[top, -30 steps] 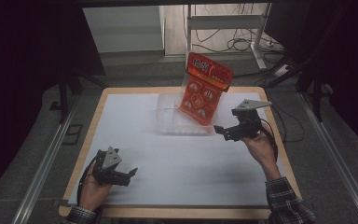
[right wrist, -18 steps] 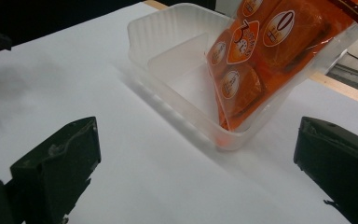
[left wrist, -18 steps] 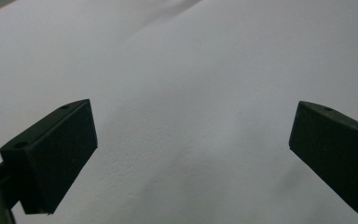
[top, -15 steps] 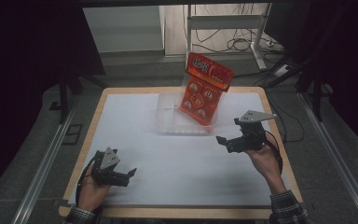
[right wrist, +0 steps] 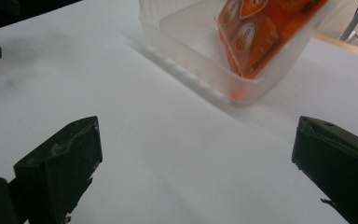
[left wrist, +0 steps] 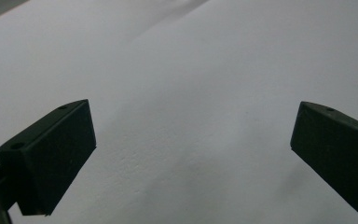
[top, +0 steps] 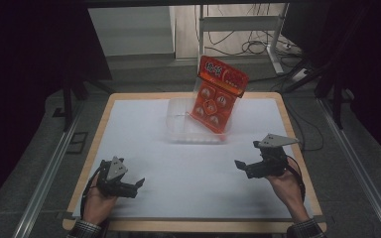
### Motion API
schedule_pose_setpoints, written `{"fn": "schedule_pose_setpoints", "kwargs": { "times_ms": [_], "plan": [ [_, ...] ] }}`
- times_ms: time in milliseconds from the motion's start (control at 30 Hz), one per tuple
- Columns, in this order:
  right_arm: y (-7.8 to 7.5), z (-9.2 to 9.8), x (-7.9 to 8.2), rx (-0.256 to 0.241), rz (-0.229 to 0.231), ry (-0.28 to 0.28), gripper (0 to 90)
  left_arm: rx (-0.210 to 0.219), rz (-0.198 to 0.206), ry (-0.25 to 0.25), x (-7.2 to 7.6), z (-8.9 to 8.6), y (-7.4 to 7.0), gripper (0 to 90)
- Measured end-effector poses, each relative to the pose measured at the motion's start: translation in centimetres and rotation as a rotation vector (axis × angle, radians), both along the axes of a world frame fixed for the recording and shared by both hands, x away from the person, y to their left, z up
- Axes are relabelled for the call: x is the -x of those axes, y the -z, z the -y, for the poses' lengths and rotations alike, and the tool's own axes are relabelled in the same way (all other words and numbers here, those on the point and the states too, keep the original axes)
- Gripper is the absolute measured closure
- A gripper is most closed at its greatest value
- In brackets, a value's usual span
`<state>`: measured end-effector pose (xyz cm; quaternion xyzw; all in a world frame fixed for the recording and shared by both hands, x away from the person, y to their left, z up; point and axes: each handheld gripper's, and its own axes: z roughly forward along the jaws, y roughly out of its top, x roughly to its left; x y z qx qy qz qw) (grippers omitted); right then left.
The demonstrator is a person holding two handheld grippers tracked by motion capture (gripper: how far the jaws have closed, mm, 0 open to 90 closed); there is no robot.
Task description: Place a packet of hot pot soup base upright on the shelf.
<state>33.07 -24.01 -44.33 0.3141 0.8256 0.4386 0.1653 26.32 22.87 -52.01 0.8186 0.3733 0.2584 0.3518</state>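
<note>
An orange-red snack bag (top: 217,95) stands tilted in a clear plastic container (top: 179,130) at the back middle of the white table; the right gripper view shows the bag (right wrist: 261,32) leaning against the container's (right wrist: 186,46) wall. My right gripper (top: 241,166) hovers open at the right front, well short of the container, with nothing between its jaws (right wrist: 193,163). My left gripper (top: 138,186) rests open at the front left over bare white surface (left wrist: 191,154), holding nothing.
The white sheet (top: 178,163) covers a wooden-edged table (top: 287,119). Beyond the table's far edge are cables (top: 258,47) and metal legs on the floor. A metal rail (top: 49,168) runs along the left side.
My right gripper has drawn back from beside the container toward the front right of the table. The left gripper has barely moved. The bag stays in the container.
</note>
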Motion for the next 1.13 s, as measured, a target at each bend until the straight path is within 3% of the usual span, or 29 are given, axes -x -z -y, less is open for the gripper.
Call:
{"fn": "schedule_pose_setpoints", "kwargs": {
  "times_ms": [367,667,1133],
  "plan": [
    [1.7,1.6,1.0,-0.005,-0.027,0.022,1.2,-0.007,0.002,-0.001,0.0,0.0,0.0,0.0],
    [3.6,2.4,0.6,0.059,-0.026,0.051,0.3,-0.018,0.003,0.005,0.0,0.1,0.1,0.0],
    [5.7,2.9,-0.2,0.095,-0.072,0.059,0.1,-0.037,-0.002,0.014,-0.2,0.4,0.3,0.0]
  ]
}}
